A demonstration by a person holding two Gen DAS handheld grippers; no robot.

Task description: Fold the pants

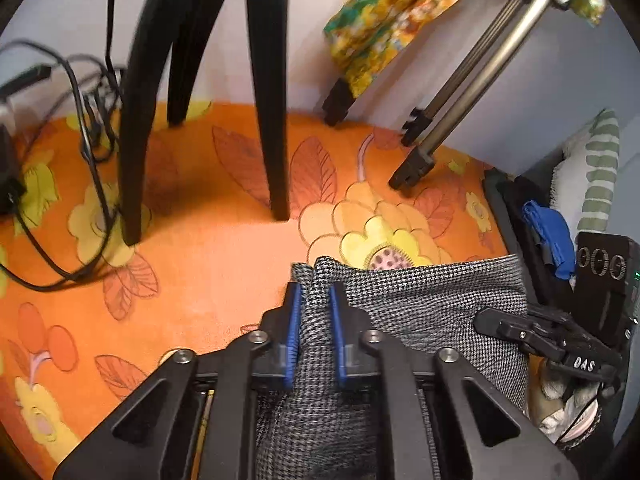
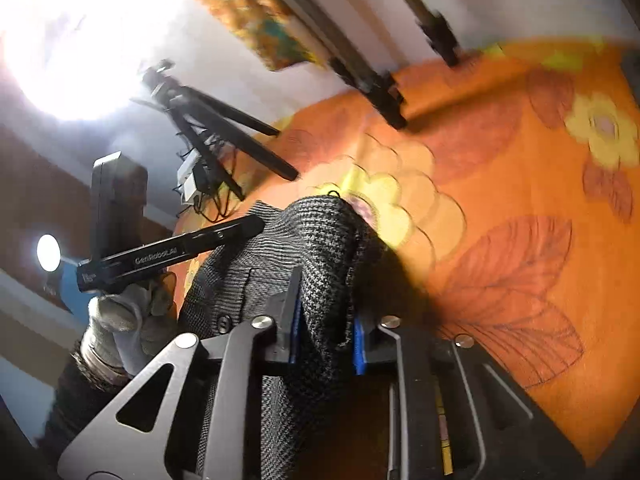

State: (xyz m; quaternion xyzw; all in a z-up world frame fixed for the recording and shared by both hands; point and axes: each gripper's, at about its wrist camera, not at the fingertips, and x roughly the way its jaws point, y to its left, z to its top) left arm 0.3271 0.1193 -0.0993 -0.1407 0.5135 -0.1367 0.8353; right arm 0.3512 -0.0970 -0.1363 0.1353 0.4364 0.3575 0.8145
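The pants [image 1: 424, 300] are grey houndstooth cloth, held up above an orange flowered bedsheet [image 1: 192, 264]. My left gripper [image 1: 314, 292] is shut on a bunched edge of the pants, cloth pinched between its blue pads. My right gripper [image 2: 326, 280] is shut on another bunched part of the pants [image 2: 312, 232], which drape over and between its fingers. In the left wrist view the right gripper [image 1: 552, 340] shows at the far right beside the cloth. In the right wrist view the left gripper [image 2: 176, 254] and a gloved hand [image 2: 124, 320] show at the left.
Black tripod legs [image 1: 276, 120] and a silver tripod [image 1: 452, 112] stand on the sheet at the back. Black cables [image 1: 80, 128] lie at the left. A yellow patterned cloth [image 1: 400, 12] hangs by the wall. A blue item [image 1: 552, 236] and striped towel [image 1: 600, 172] sit at the right.
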